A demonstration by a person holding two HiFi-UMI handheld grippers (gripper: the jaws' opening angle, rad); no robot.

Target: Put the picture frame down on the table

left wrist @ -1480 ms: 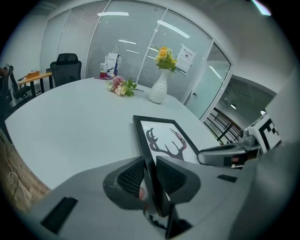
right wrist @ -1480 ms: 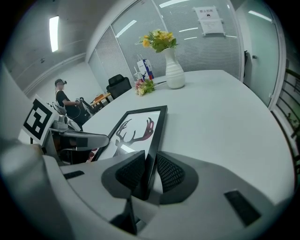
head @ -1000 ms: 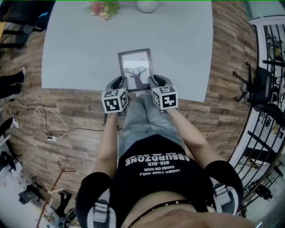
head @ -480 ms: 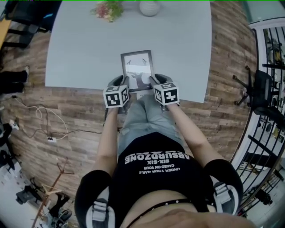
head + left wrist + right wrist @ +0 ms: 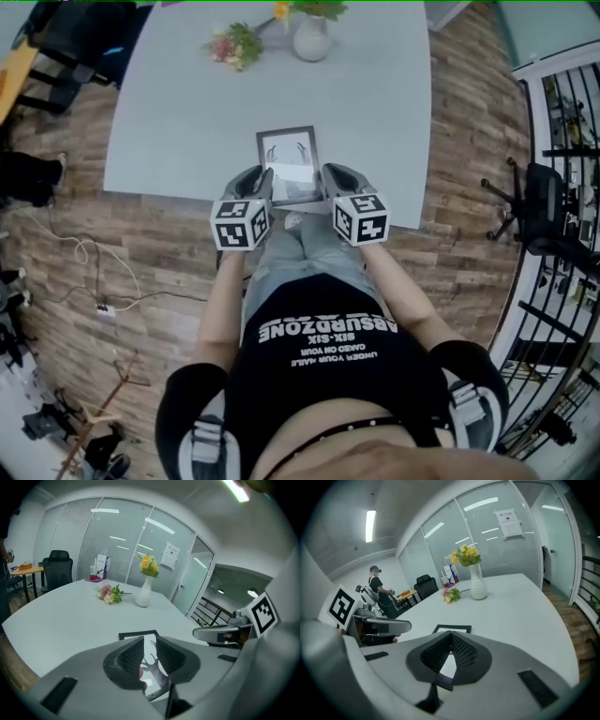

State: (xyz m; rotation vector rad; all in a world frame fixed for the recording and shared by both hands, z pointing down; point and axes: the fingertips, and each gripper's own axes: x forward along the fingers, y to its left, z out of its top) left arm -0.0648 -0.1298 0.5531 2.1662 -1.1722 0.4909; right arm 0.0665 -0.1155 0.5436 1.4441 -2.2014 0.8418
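The picture frame (image 5: 287, 161), black-edged with a bare-tree print, lies flat near the table's (image 5: 187, 112) near edge. My left gripper (image 5: 263, 180) is at its lower left corner and my right gripper (image 5: 323, 178) at its lower right. In the left gripper view the pads (image 5: 131, 654) stand a narrow gap apart, and the frame (image 5: 151, 660) shows through it. In the right gripper view the fingertips (image 5: 451, 633) meet, and the frame (image 5: 453, 629) lies just beyond and below them.
A white vase (image 5: 311, 39) with yellow flowers and a small bouquet (image 5: 234, 44) sit at the table's far side. Office chairs (image 5: 66, 47) stand at the far left. A black rack (image 5: 562, 187) stands to the right over wood floor.
The frame looked larger and raised toward me a second ago and now sits lower and flatter on the table. Both grippers stayed beside its lower corners. The head view has tipped forward.
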